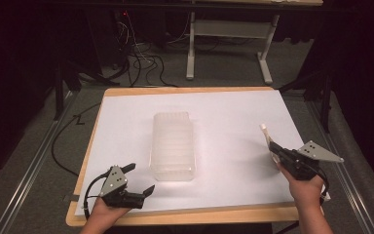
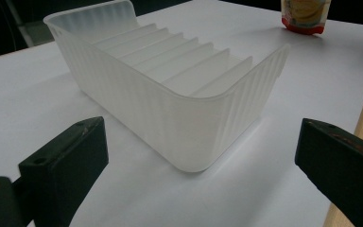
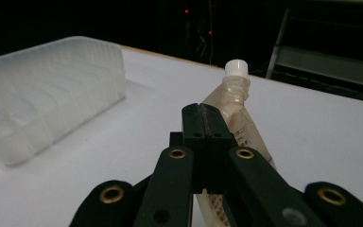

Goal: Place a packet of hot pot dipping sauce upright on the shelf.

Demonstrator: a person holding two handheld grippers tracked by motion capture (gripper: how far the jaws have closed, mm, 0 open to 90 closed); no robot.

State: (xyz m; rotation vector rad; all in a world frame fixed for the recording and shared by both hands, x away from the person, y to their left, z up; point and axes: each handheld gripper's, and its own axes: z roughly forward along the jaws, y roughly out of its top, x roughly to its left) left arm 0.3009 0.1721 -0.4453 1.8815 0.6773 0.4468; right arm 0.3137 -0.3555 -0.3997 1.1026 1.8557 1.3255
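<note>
My left claw (image 1: pixel 139 179) rests low at the near edge of the worktop (image 1: pixel 126 112), jaws spread wide with nothing between them. Straight ahead of it and a little to its right stands the ribbed clear bin (image 1: pixel 173 146); in the left gripper view its near corner (image 2: pixel 189 137) sits between my two open jaws but well short of touching them. The bin's long axis runs away from me, so its short near wall faces my left claw and its open top shows a row of cross dividers.

Further right, my right claw (image 1: pixel 272 146) is pressed together on a soft spouted pouch (image 1: pixel 267 139), pinching its flat body just below the neck; in the right gripper view the white cap (image 3: pixel 237 67) stands up beyond the closed jaw tips. The pouch hangs clear of the worktop, cap end pointing up and away from me.

What matters next, I judge, is that the bin lies to the left of my right claw, well apart, its long side facing the pouch. My left claw is nearer the bin and could steady it; the right must carry the pouch leftward and over the rim.
</note>
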